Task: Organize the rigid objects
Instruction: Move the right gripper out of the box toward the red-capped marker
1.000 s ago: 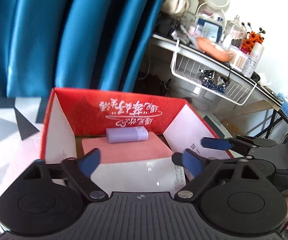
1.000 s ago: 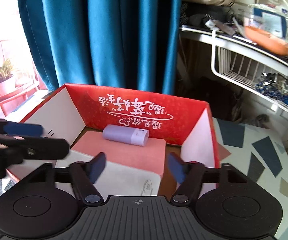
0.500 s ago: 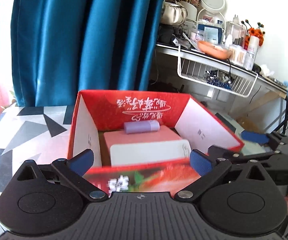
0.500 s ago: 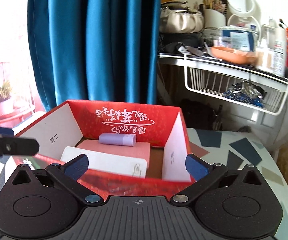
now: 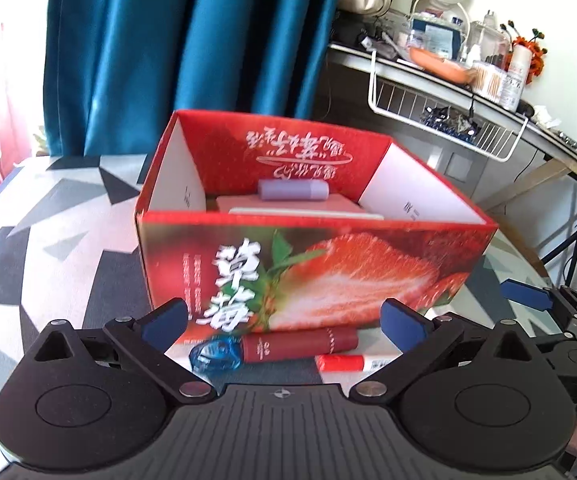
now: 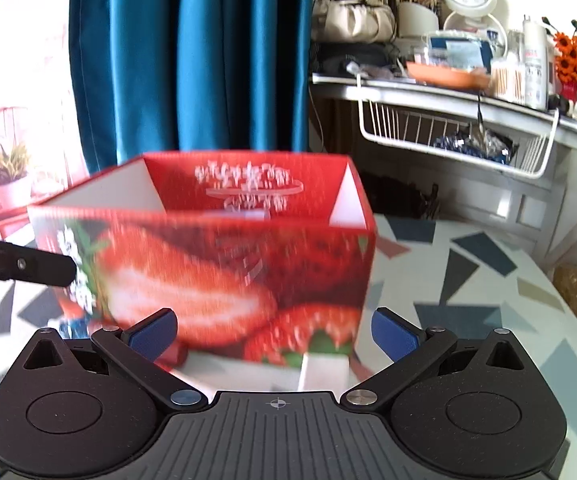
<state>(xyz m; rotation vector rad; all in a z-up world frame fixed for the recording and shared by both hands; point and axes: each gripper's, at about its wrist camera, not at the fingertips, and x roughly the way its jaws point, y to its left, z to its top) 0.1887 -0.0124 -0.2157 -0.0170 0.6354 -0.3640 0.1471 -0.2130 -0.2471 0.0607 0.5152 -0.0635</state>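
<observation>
Box sits on your worktop. Both your hand-held grippers, left and right, just spread wide, holding nothing.

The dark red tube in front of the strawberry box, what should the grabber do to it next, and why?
Probably ease the left gripper down around the dark red tube and close. It lies outside the red strawberry-printed cardboard box, just beyond the open jaws, while a lilac cylinder already sits inside.

Both grippers were angled downward, side by side. The left gripper and right gripper had just spread their jaws wide, gripping nothing.
</observation>
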